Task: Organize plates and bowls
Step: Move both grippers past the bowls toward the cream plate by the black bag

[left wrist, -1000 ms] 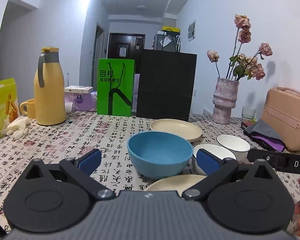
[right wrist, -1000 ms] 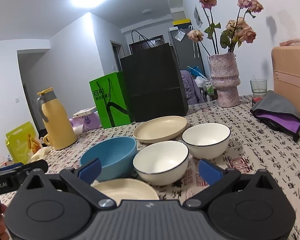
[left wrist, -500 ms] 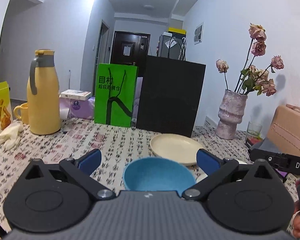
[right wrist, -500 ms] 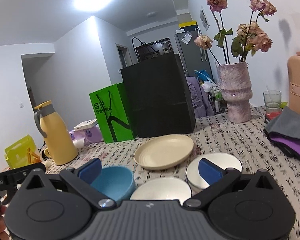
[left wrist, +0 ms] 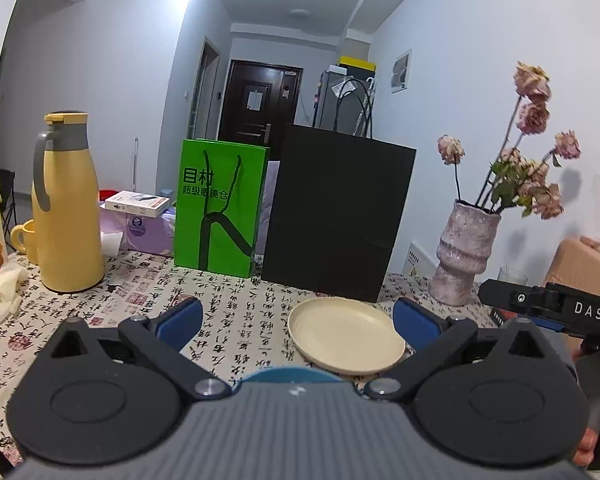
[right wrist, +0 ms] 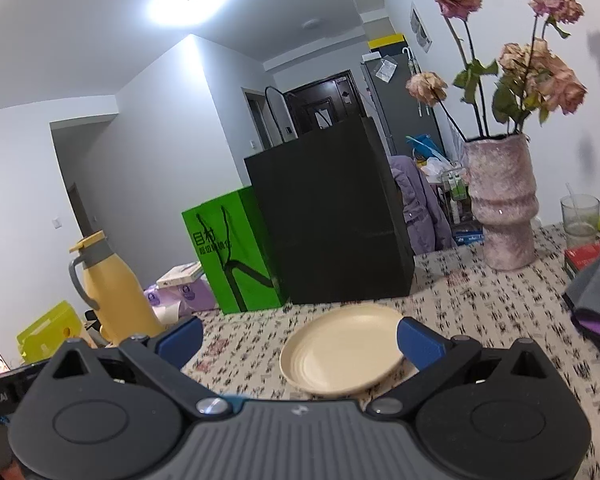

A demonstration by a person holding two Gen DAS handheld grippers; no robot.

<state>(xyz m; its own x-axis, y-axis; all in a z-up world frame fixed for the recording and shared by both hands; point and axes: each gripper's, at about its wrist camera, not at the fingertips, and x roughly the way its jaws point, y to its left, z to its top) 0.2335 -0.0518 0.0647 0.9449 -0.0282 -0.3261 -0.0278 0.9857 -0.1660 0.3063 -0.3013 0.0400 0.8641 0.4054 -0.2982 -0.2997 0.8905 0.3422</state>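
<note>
Both cameras have tipped upward over the last second: the white bowls and the nearer cream plate have dropped out of sight below the gripper bodies, and only a sliver of the blue bowl (left wrist: pixel 288 373) still peeks over the left gripper's housing. The left gripper (left wrist: pixel 298 322) and the right gripper (right wrist: pixel 300 338) each stand wide open, blue pads far apart, holding nothing. The cream plate (left wrist: pixel 346 334) lies flat on the patterned tablecloth (left wrist: pixel 228 312), ahead of both grippers and framed between their fingers in each view, in front of the black paper bag (left wrist: pixel 336 216) and beside the green bag (left wrist: pixel 220 204). The risk from here, as I judge it, is working blind: the crockery closest to the person is hidden beneath the housings, so a downward reach could knock a rim or clip a bowl. The right wrist view is smeared with motion, which suggests speed, and the pink vase (right wrist: pixel 502 204) with its dried flowers stands near enough to the right to be struck by a wide swing. The two grippers are also close together and might collide.
</note>
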